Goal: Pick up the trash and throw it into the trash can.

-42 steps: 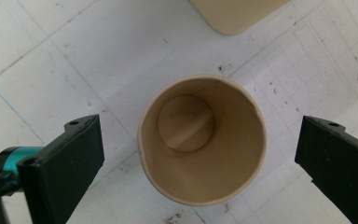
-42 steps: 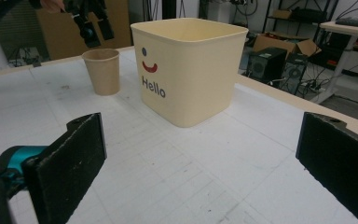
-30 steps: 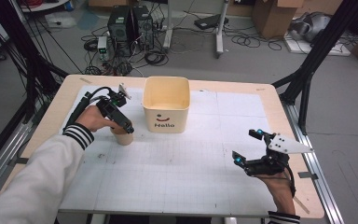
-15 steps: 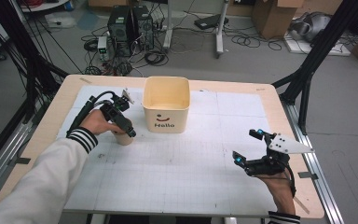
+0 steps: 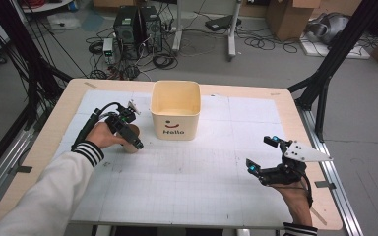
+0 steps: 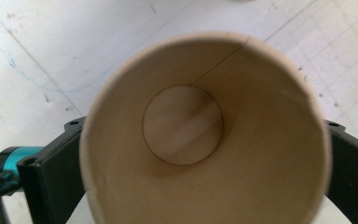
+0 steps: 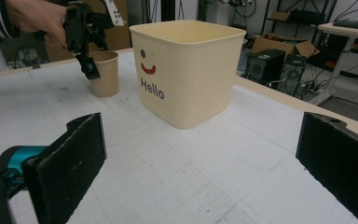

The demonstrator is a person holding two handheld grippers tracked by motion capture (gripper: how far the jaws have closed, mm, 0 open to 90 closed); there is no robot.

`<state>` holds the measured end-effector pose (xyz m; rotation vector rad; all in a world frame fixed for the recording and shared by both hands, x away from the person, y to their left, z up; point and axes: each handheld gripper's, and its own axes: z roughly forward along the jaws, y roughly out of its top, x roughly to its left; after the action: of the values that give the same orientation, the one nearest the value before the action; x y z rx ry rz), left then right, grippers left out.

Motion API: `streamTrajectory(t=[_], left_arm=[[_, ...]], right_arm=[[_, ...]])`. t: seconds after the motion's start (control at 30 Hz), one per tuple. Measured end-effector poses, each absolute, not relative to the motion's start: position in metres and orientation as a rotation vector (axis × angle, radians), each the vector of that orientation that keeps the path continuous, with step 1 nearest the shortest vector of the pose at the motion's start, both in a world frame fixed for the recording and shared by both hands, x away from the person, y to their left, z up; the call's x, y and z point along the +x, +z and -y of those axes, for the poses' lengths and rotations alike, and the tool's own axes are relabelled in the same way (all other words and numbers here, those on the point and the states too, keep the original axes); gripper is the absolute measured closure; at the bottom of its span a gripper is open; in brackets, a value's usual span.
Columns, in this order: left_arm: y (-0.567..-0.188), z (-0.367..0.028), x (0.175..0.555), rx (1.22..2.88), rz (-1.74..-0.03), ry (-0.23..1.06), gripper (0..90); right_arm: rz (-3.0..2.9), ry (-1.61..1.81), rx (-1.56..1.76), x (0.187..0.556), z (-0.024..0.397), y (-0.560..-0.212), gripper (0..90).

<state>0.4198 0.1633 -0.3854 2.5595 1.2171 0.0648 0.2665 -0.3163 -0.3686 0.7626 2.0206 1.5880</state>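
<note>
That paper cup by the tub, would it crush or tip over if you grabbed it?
Probably light: the paper cup looks thin-walled and empty. The left gripper has its fingers on either side, so a hard squeeze would likely dent it. It stands upright but is narrow, so a sideways nudge might topple it.

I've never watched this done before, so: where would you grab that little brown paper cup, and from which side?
Across its upper wall, coming down from above. The paper cup stands upright and open-topped beside the Hello bin, so its round sides are free. The left gripper already has a jaw on either side of it.
</note>
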Motion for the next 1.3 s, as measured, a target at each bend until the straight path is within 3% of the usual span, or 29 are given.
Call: streamTrajectory(t=[0.5,0.8,1.0,1.3], left_arm=[[-0.3912,-0.1612,0.4180,2.564,-1.220,0.071,3.4],[-0.3915,-0.1619,0.4184,2.564,-1.222,0.072,12.7],[-0.3914,-0.1630,0.4187,2.548,-1.221,0.059,23.6],[-0.3879,-0.1674,0.4189,2.545,-1.222,0.055,30.2]], right_arm=[[-2.011,1.595,0.763,0.2662,0.3165,-0.3678,0.3],[-2.008,1.596,0.765,0.2659,0.3173,-0.3673,0.3],[-2.008,1.595,0.767,0.2660,0.3177,-0.3675,0.4],[-2.004,1.597,0.761,0.2663,0.3176,-0.3672,0.4]])
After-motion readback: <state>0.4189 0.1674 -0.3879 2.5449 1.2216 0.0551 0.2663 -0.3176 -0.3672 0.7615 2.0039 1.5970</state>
